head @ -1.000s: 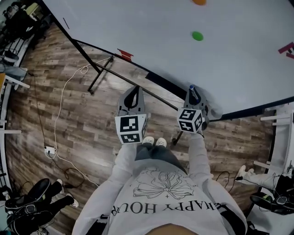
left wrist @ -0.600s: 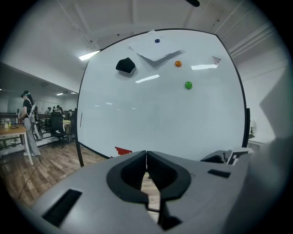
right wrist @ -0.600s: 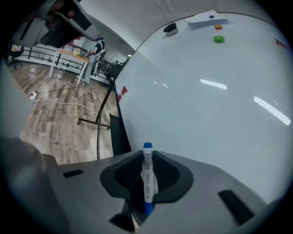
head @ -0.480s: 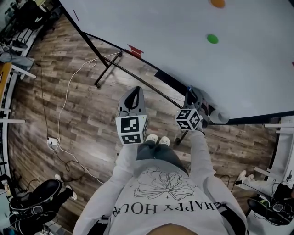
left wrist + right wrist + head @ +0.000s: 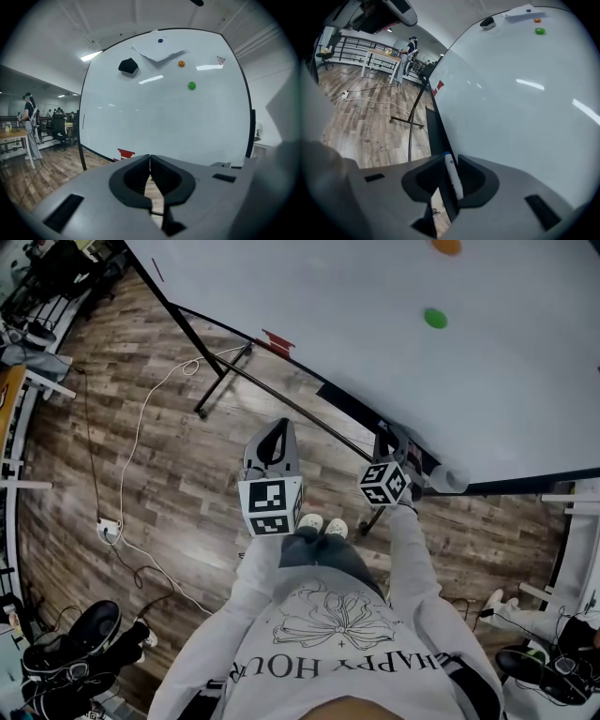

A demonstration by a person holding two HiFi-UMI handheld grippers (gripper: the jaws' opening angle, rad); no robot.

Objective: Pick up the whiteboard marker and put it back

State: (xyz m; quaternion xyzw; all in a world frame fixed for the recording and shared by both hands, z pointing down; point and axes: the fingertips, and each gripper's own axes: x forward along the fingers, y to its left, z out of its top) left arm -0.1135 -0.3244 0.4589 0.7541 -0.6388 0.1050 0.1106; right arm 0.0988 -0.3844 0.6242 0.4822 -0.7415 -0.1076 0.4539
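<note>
The right gripper (image 5: 449,161) is opening its jaws around the whiteboard marker (image 5: 453,176), which lies between them at the whiteboard's (image 5: 511,103) dark tray (image 5: 433,124). Best to hold steady until it settles flat — then back straight out. The left gripper (image 5: 150,161) is clenched, empty.

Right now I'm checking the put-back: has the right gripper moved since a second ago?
Yes. The right gripper has sunk from the whiteboard's face to its bottom ledge; its jaws are opening, with the marker between them.
</note>
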